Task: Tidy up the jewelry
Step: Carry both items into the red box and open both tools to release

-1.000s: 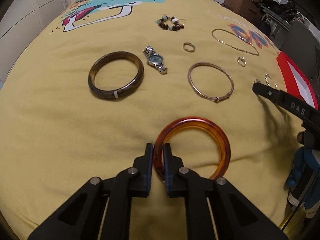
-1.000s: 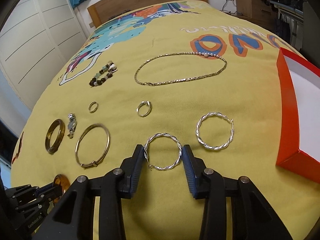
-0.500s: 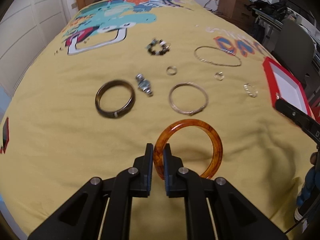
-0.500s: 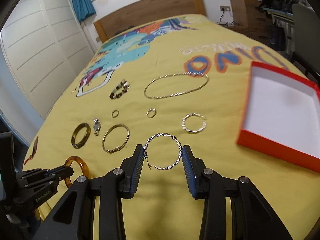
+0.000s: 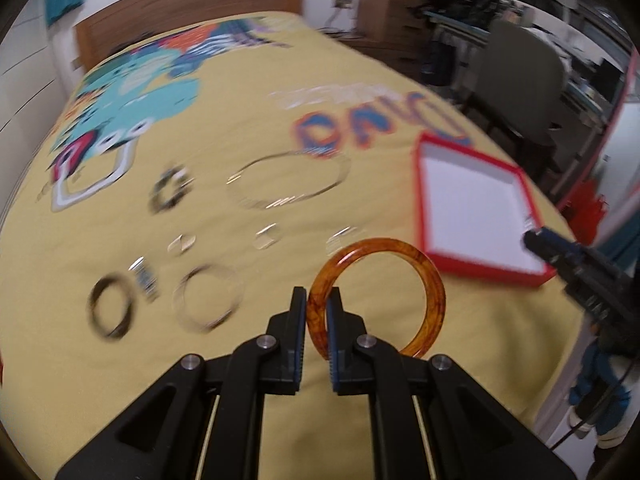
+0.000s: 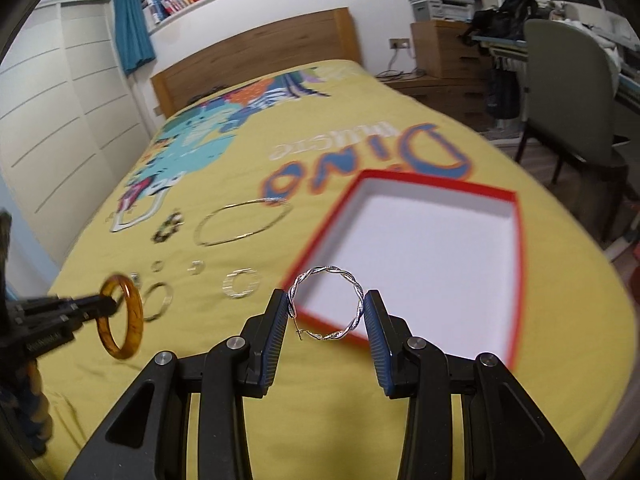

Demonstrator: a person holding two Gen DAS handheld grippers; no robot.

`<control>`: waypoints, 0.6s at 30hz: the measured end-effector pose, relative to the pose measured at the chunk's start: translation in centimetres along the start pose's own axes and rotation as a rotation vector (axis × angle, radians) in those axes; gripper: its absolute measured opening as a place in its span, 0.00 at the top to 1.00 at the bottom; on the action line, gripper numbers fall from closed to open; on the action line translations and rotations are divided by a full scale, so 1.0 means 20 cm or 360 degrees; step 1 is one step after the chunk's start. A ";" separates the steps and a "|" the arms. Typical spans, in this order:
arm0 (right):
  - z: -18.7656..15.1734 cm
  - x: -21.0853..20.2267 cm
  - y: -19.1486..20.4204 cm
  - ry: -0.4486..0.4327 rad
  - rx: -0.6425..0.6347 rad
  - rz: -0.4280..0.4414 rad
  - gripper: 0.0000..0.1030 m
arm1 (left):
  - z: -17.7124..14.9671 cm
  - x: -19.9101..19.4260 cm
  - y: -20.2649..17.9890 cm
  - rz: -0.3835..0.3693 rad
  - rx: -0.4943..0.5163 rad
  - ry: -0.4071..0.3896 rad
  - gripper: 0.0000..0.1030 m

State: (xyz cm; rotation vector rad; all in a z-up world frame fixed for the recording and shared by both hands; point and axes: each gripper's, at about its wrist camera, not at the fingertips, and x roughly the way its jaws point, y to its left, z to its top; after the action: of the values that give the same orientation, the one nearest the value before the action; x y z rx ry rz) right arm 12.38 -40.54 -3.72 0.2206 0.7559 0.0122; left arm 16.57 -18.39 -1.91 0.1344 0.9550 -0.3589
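Observation:
My left gripper is shut on the rim of an amber bangle, held in the air above the yellow bedspread; the same bangle shows at the left of the right wrist view. My right gripper is shut on a twisted silver hoop earring, lifted over the near corner of a red box with a white inside. That box lies to the right in the left wrist view. Its matching hoop stays on the bed.
Left on the bedspread are a dark bangle, a watch, a thin metal bangle, two small rings, a bead bracelet and a chain necklace. A chair and desk stand past the bed's right edge.
Both grippers have risen off the bed and swung right toward the red box, carrying the amber bangle and the hoop earring. The box has come into full view in both cameras.

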 end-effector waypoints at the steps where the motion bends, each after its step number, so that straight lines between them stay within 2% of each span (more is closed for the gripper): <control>1: 0.02 0.01 -0.05 0.0009 -0.0007 -0.0017 0.62 | 0.06 0.04 -0.09 -0.0031 0.0037 -0.0008 0.92; 6: 0.05 0.11 -0.23 0.0067 -0.0019 -0.0083 0.62 | 0.23 0.21 -0.37 -0.0077 0.0156 -0.0005 0.92; 9: 0.05 0.18 -0.32 0.0110 -0.0031 -0.0112 0.62 | 0.29 0.36 -0.49 -0.0090 0.0192 0.0038 0.92; 14: 0.04 0.30 -0.38 0.0206 -0.0106 -0.0128 0.62 | 0.30 0.59 -0.63 -0.0068 0.0262 0.0128 0.91; 18: 0.01 0.36 -0.39 0.0274 -0.0189 -0.0148 0.62 | 0.26 0.71 -0.66 -0.0022 0.0291 0.0199 0.91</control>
State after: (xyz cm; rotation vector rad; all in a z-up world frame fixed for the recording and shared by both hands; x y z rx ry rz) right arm 17.22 -47.49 -10.03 0.0716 0.9334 -0.0123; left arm 23.22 -35.50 -9.96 0.3202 1.0464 -0.4546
